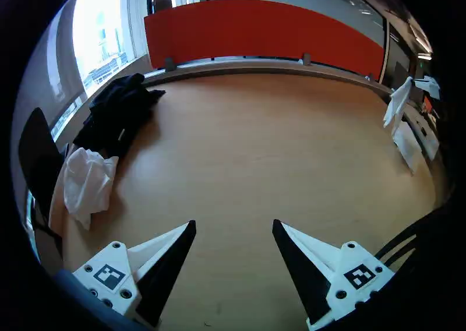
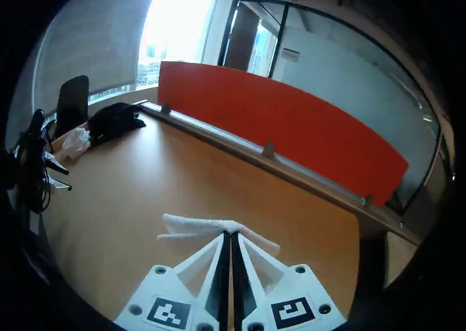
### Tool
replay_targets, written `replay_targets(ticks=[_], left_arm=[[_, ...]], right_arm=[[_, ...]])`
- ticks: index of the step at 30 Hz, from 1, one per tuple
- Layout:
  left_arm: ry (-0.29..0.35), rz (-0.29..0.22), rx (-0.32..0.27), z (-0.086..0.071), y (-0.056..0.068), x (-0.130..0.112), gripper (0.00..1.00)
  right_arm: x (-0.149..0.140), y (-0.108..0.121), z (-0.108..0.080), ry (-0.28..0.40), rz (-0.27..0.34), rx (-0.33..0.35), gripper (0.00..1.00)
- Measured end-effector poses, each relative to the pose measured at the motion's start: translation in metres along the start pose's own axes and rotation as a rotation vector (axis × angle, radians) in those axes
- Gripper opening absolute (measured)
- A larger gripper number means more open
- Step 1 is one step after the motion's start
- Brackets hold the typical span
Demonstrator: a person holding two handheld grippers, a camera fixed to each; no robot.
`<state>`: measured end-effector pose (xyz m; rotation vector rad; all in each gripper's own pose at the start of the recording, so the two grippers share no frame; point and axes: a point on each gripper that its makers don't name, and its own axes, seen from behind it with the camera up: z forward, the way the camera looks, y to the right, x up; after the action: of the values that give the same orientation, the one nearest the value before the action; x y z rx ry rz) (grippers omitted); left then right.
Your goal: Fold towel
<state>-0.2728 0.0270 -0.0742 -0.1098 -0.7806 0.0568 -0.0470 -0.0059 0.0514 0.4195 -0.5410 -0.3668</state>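
Note:
A white towel (image 2: 204, 225) is pinched at its near edge by my right gripper (image 2: 229, 235), whose fingers are shut on it above the wooden table (image 2: 145, 173). In the left gripper view the same towel (image 1: 398, 102) hangs at the table's far right, below the right gripper (image 1: 430, 86). My left gripper (image 1: 233, 226) is open with nothing between its fingers, low over the bare table (image 1: 250, 150). It appears small at the left edge of the right gripper view (image 2: 57, 175).
A black garment (image 1: 119, 112) and a crumpled white cloth (image 1: 87, 182) lie at the table's left end, next to a dark chair (image 1: 38, 153). An orange divider panel (image 1: 262, 31) runs along the far edge. Another white cloth (image 1: 408, 145) lies at the right end.

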Motion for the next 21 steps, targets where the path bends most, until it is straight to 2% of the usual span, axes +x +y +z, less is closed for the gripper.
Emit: replay_targets(ticks=[21], left_arm=[[-0.006, 0.004, 0.009, 0.003, 0.001, 0.003, 0.97]], right_arm=[[-0.006, 0.094, 0.003, -0.056, -0.001, -0.105, 0.06]])
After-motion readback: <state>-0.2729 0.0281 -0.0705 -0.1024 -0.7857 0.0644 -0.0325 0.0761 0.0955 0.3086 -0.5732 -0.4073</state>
